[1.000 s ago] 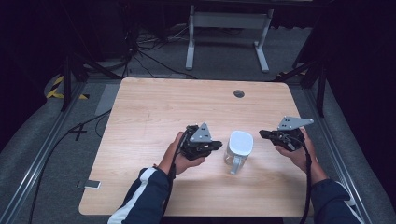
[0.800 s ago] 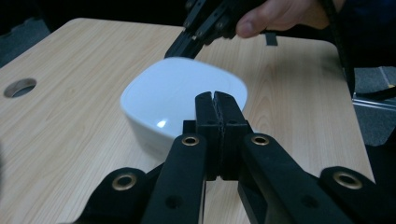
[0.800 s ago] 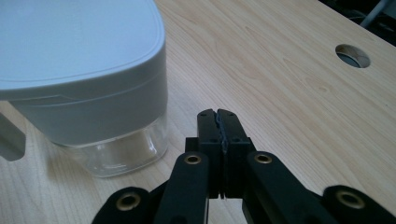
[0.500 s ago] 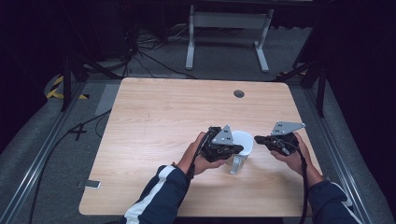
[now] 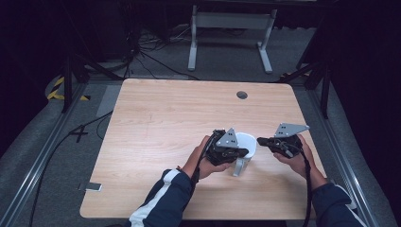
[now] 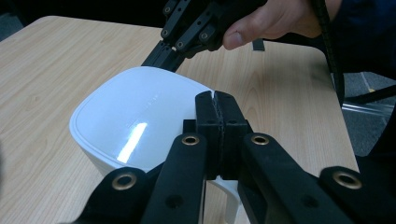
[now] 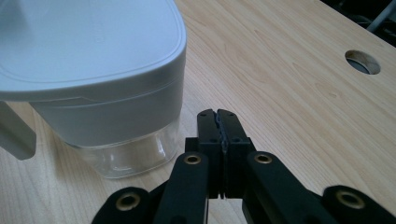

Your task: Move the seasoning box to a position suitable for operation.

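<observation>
High view is showing a person leaning in from the near edge of the wooden table [image 5: 156, 123], a gripper in each hand, with a white-lidded water jug [image 5: 245, 147] standing between them toward the near right part of the top. The left gripper [image 5: 239, 152] is sitting over the jug's near-left side, covering part of the lid, and its jaws are pressed together just above the lid's edge, gripping nothing. The right gripper [image 5: 261, 141] is hanging just beside the jug's right side, its jaws likewise closed flat on each other and empty. From the right gripper view the jug's clear lower body [image 7: 130, 156] is standing on the wood under the white upper part. A round cable hole [image 5: 242, 95] is lying well apart near the far edge. Beyond the table, a grey metal stand [image 5: 230, 33] and loose cables [image 5: 151, 45] are crowding the dark floor.
</observation>
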